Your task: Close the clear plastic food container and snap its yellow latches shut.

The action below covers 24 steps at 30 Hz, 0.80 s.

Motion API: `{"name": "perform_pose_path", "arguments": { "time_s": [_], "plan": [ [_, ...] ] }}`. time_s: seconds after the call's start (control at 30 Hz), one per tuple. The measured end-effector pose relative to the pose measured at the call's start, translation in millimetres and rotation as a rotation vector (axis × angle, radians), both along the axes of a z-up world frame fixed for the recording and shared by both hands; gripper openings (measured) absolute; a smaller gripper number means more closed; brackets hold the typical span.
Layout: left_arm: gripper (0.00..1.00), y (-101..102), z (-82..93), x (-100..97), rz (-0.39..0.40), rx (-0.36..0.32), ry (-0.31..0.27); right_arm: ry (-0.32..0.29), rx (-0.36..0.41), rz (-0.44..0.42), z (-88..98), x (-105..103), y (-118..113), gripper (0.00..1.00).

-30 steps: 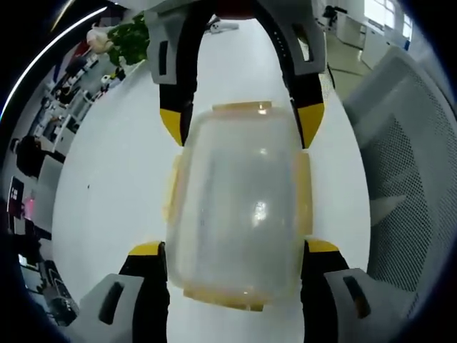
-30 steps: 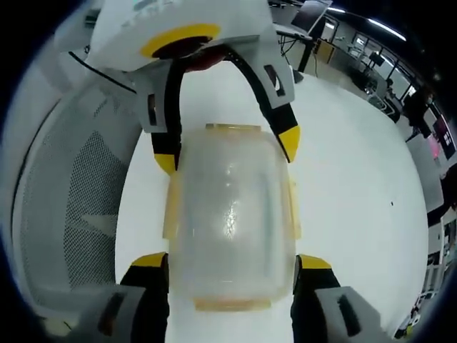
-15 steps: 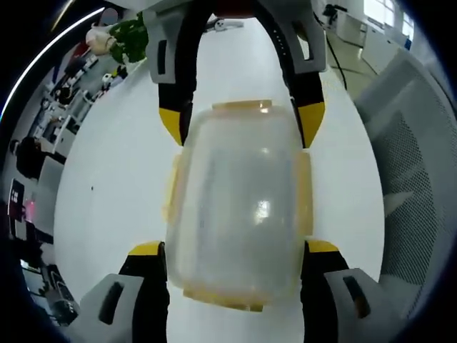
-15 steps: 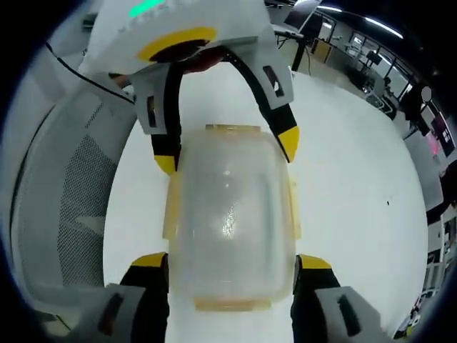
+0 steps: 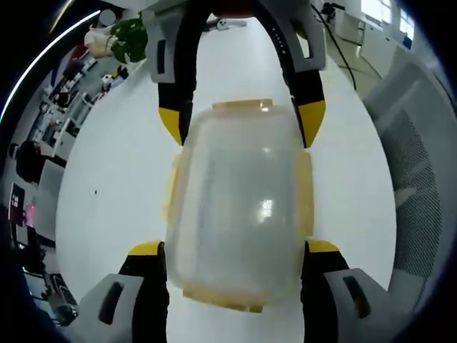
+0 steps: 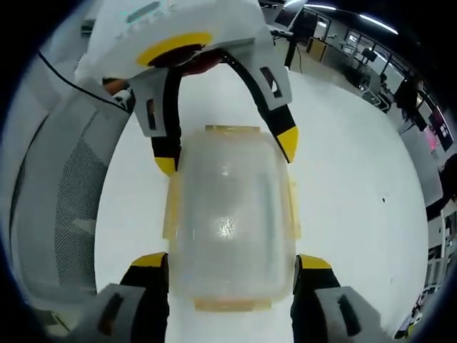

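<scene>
The clear rectangular plastic food container with yellow latches (image 5: 239, 214) sits lid-on between the two grippers, above a plain white table (image 5: 107, 193). In the left gripper view, the left gripper (image 5: 235, 250) has its yellow-tipped black jaws pressed against the near end of the container, one on each long side, pinching it; the right gripper (image 5: 241, 121) reaches in from the far end, its yellow tips touching the container's far corners. In the right gripper view, the same container (image 6: 232, 218) lies straight ahead of the right gripper (image 6: 232, 261), whose jaws clamp the near end, while the left gripper (image 6: 225, 146) grips the far end. The yellow latches along the container's edges lie folded flat against its sides. A grey mesh office chair (image 6: 57, 207) stands beside the table (image 6: 350, 186), left of the right gripper. A green potted plant (image 5: 128, 39) sits far beyond the left gripper.
</scene>
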<state>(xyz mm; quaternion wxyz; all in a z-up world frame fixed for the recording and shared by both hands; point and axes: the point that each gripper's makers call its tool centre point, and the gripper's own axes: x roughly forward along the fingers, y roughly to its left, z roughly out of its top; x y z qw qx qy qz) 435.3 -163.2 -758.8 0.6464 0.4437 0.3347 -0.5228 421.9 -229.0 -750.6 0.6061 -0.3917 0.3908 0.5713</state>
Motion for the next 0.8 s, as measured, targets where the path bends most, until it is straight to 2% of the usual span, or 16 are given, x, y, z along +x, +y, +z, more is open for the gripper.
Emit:
{"name": "perform_pose_path", "arguments": {
  "time_s": [0.7,0.8],
  "plan": [
    [0.74,-1.9,0.6,5.8,0.003,-0.007,-0.007,-0.004,0.008,0.005,1.2,5.3,-1.1,0.7],
    [0.75,-2.1,0.6,6.0,0.01,-0.021,-0.013,0.001,0.019,0.007,0.3,1.8,-0.6,0.75]
  ]
}}
